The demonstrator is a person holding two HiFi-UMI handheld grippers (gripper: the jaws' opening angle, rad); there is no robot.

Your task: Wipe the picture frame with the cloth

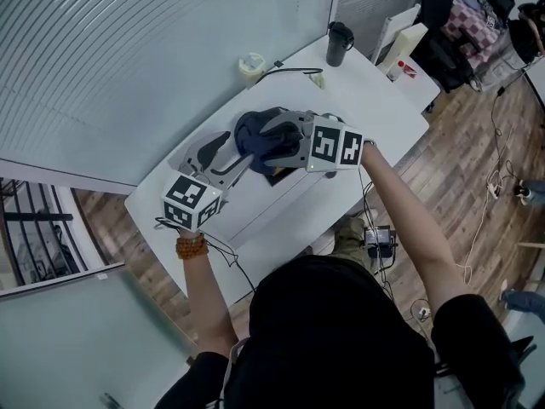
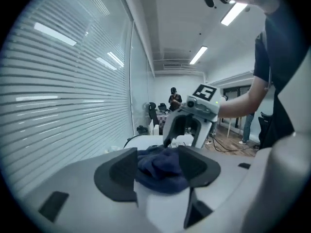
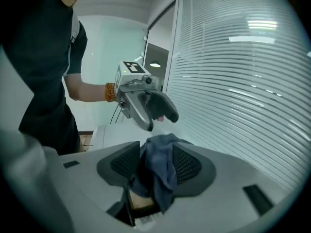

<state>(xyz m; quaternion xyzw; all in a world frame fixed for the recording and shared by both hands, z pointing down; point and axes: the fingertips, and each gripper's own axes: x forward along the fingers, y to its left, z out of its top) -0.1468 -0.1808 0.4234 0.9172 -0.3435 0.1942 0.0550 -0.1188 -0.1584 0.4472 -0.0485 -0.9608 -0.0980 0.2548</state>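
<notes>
Left gripper [image 2: 158,165]: jaws apart; dark blue cloth [image 1: 256,131] bunched loose in the gap.
Right gripper [image 3: 155,165]: jaws apart; the same cloth hangs between the pads, nearer the right pad, with a gap at the left.
Cloth position: head view centre, between the 2 grippers, which face each other closely.
Picture frame [image 1: 278,175]: flat on the white table [image 1: 375,100], just below the right gripper, partly hidden by it.
Surroundings: black tumbler [image 1: 339,43], pale cup [image 1: 251,65] and cable [image 1: 294,71] at upper centre; slatted blind [image 1: 128,58] at upper left.

The cloth [image 1: 260,135] lies over the picture frame [image 1: 279,175] above the table [image 1: 383,100]; a mug [image 1: 338,43] stands behind.
</notes>
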